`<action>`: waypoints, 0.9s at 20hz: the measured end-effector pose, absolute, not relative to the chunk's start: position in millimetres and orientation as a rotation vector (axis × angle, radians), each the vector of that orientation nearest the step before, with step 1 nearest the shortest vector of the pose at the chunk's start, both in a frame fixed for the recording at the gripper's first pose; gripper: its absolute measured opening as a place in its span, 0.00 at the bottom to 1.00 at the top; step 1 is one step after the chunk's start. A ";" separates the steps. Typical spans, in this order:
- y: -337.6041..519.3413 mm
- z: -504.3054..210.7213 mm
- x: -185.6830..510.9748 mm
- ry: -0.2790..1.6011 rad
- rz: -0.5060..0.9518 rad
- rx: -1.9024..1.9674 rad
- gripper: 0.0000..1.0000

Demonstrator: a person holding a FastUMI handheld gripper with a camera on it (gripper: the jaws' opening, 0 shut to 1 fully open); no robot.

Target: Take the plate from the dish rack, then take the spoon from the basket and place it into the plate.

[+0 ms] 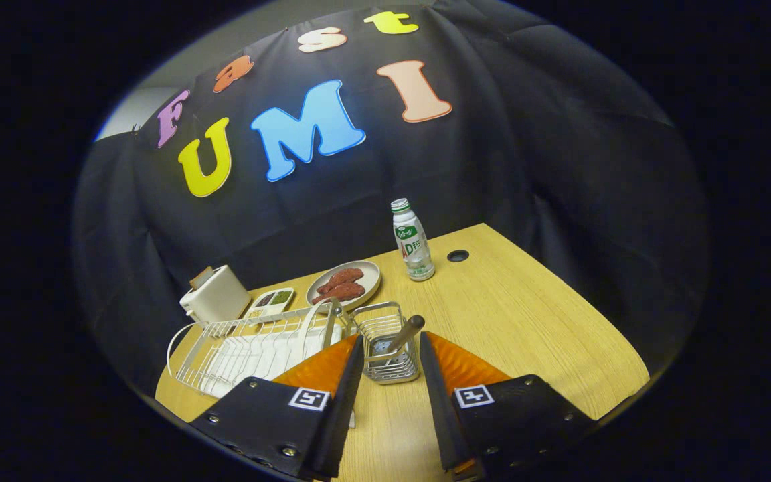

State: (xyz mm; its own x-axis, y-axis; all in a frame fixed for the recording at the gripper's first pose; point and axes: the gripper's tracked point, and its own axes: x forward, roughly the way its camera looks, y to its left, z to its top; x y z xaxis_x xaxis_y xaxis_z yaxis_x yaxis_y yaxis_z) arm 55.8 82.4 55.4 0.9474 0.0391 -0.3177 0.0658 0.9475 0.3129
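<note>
Dish rack (251, 348) left on the bench (526, 314), plate slot looks empty, plate's whereabouts unclear; gripper (391, 365) spread, holding nothing; spoon (404, 333) upright in basket (389, 345) between its fingers; spoon pickup and placing left.

Staged kitchen corner in a recording booth. Black cloth wall (492, 154) drapes behind a light wood-grain table (526, 321) with a cable hole (458, 256) beyond the fingers. Kitchen props sit ahead of the gripper (391, 355), fingers apart: wire dish rack (251, 348), utensil basket (389, 348), toaster (215, 298), plate of food (345, 284), drink bottle (412, 241).
</note>
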 end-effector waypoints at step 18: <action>71.8 50.0 133.3 0.250 -0.119 0.570 0.16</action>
